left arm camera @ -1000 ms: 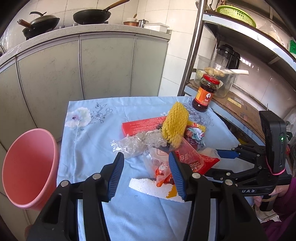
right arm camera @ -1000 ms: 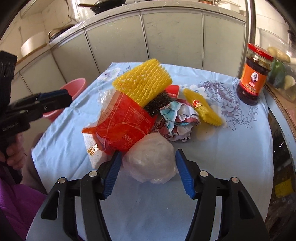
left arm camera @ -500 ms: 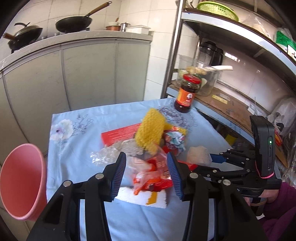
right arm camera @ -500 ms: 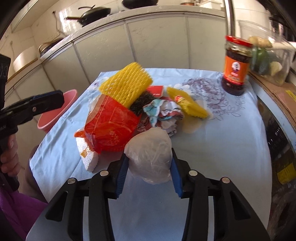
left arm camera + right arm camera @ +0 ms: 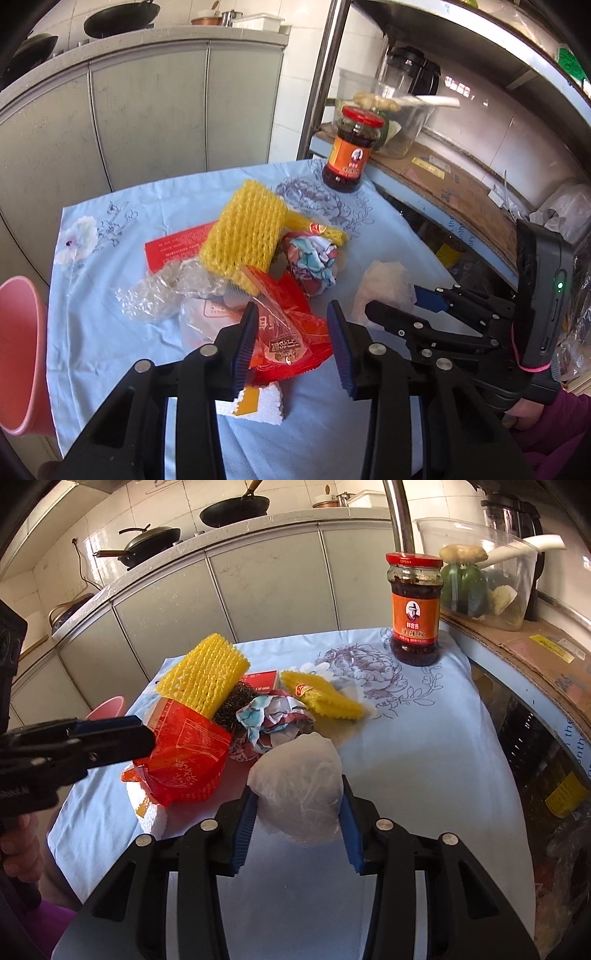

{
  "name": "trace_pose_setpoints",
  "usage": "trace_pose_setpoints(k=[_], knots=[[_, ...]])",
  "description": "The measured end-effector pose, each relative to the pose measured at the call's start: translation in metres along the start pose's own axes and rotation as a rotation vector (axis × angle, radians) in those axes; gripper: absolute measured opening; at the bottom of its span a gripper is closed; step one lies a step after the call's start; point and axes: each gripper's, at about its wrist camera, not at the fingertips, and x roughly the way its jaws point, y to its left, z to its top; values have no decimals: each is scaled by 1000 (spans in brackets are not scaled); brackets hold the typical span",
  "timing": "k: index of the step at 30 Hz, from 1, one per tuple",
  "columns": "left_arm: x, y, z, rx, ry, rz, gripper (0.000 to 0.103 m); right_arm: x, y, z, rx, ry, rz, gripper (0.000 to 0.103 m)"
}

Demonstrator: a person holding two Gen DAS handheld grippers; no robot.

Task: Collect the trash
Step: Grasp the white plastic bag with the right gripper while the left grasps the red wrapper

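Observation:
A heap of trash lies on the blue tablecloth [image 5: 103, 325]: yellow foam netting [image 5: 243, 232], a red plastic wrapper [image 5: 284, 332], clear crumpled plastic [image 5: 166, 288], a crumpled printed wrapper [image 5: 312, 258], a flat red packet [image 5: 173, 247] and white foam [image 5: 266, 406]. My right gripper [image 5: 297, 819] is shut on a white crumpled plastic bag [image 5: 301, 786], lifted off the cloth; the bag also shows in the left wrist view [image 5: 384, 288]. My left gripper [image 5: 291, 343] is open above the red wrapper, holding nothing.
A pink bin [image 5: 18, 354] stands off the table's left edge. A chili sauce jar [image 5: 351, 151] stands at the table's far right corner beside a metal shelf rack [image 5: 461, 184]. Grey cabinets [image 5: 147, 110] with woks on top lie behind.
My right gripper has closed on the white plastic bag and raised it. My left gripper has moved right and forward over the red wrapper and stays open.

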Motion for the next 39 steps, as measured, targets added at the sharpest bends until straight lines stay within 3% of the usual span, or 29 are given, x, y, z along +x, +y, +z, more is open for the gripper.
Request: trace_pose_setpoints(k=[3, 9, 22, 39], knots=[[5, 0, -2, -6, 19, 0, 18, 0, -1, -1, 10, -1, 5, 43], [2, -3, -3, 5, 11, -16, 4, 1, -2, -3, 26, 7, 17, 43], [-33, -22, 1, 69, -116, -117, 3, 1, -5, -5, 49, 11, 25, 43], [-69, 8, 9, -1, -247, -74, 3, 0, -5, -5, 47, 15, 15, 43]])
